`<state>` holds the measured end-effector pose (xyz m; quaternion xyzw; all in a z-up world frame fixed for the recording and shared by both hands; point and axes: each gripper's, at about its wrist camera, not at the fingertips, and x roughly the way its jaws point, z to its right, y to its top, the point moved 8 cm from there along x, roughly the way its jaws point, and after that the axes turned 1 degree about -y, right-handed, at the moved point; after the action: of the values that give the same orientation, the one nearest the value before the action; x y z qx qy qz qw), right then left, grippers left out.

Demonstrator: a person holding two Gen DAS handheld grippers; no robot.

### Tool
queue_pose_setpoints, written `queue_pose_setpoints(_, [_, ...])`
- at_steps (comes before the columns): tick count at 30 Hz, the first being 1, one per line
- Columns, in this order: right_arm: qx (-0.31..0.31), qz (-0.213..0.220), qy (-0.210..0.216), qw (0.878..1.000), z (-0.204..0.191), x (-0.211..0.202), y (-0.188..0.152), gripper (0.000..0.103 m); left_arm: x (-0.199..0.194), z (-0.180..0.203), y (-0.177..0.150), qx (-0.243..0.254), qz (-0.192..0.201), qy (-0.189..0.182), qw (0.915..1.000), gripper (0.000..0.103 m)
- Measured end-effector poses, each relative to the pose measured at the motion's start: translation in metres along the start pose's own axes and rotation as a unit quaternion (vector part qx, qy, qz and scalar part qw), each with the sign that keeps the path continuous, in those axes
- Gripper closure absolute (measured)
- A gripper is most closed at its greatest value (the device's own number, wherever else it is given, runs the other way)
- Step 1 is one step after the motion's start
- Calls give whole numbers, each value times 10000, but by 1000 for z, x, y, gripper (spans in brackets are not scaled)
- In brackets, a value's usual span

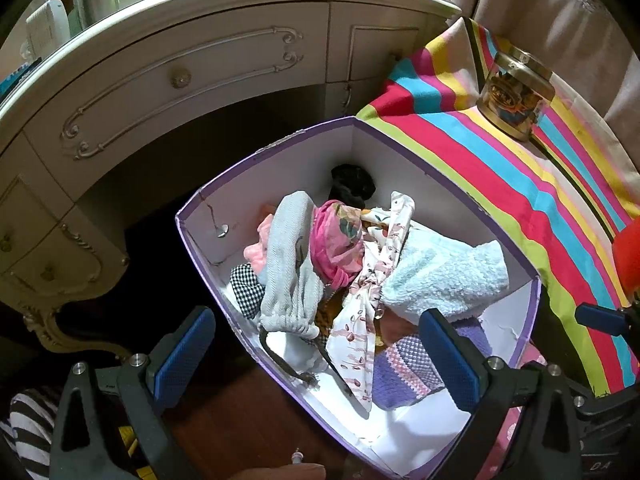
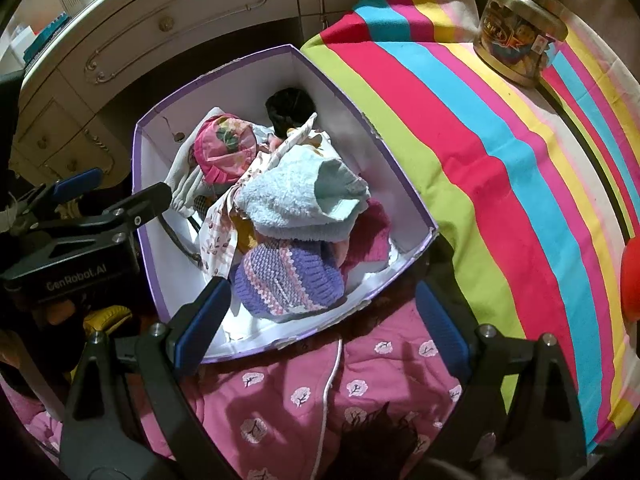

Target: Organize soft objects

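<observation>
Box (image 1: 404, 160), purple-edged, white inside, lidless, standing open on the floor between a cream dressing table (image 1: 160, 80) and a striped cloth (image 1: 520, 200). Probably placed low and open for easy dropping-in from above.

Contents, heaped loosely, none folded:
- pale blue towel (image 1: 440, 276), uppermost toward the right wall
- pink floral scarf (image 1: 340, 236), bunched at centre
- grey knit piece (image 1: 292, 264), draped over neighbours near the left wall
- white printed cloth (image 1: 372, 320), trailing toward the near end
- purple crocheted piece (image 2: 288, 276), at the near end, partly beneath the towel
- black item (image 1: 352, 184), tucked in the far corner; kind not discernible
- checked fabric (image 1: 248, 288), mostly buried

Left gripper (image 1: 316, 356): poised above the near end of the box, jaws spread wide, holding nothing. Right gripper (image 2: 320, 320): above the near rim, jaws likewise apart and empty. Judged as sorting well advanced, most soft goods already gathered inside.

Surroundings: pink quilted cover with white tree motifs (image 2: 320, 392) just beside the box's near rim, white cord (image 2: 332, 368) lying across it. Metal tin (image 2: 516, 36) on the striped cloth, well apart from the box. Curtain folds behind. Dim indoor lighting; dark wooden floor partly visible.
</observation>
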<state>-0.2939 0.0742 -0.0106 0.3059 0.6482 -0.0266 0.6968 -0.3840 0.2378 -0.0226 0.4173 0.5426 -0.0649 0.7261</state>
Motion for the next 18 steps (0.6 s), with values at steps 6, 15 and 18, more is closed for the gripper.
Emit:
queue_pose_setpoints(6, [53,-36,-1,10000,1,2,0,8,1,-1,0,-37,-26,-10,10000,0])
queue_pose_setpoints(15, [118,-83,4,9999,0,4,0,8,2,-1,-1,-49,-36,-17,10000,0])
queue_pose_setpoints(18, [134,-101,14,9999,-1,5,0,8,2,-1,-2,-61,-35,-11,10000,0])
